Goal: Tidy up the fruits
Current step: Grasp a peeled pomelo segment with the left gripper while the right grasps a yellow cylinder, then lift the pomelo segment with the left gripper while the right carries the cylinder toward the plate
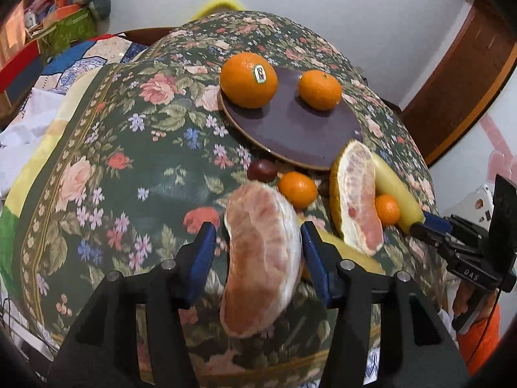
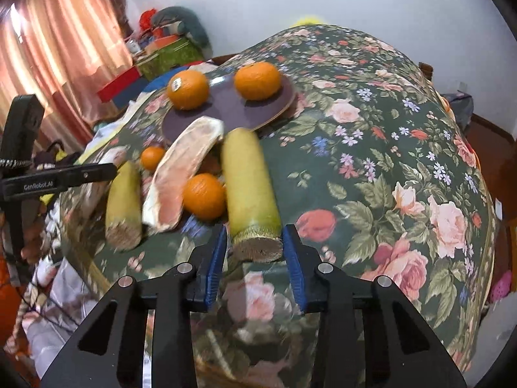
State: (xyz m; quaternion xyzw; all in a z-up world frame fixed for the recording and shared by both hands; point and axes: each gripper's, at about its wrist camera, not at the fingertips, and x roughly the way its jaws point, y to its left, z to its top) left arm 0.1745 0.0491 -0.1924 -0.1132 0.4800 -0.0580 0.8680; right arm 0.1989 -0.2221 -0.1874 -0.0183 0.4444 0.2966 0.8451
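My left gripper [image 1: 260, 242] is open around a peeled pink pomelo segment [image 1: 261, 258] lying on the flowered tablecloth; its right pad touches the segment and a gap shows at the left pad. My right gripper [image 2: 255, 245] is shut on the cut end of a yellow-green fruit piece [image 2: 250, 181], which points toward a dark plate [image 2: 226, 110]. Two oranges [image 1: 248, 80] [image 1: 320, 90] sit on that plate [image 1: 290, 129]. A pomelo wedge with rind [image 1: 355, 200], two mandarins [image 1: 298, 189] [image 1: 387, 208] and a dark red fruit [image 1: 262, 170] lie before the plate.
A second yellow-green piece [image 2: 124, 203] lies left of the wedge, close to my left gripper [image 2: 110, 169]. The cloth [image 2: 387, 161] falls away at its edges, with boxes and bedding [image 2: 161, 55] and a curtain behind. A hand in an orange sleeve [image 1: 478, 329] holds the right gripper [image 1: 421, 223].
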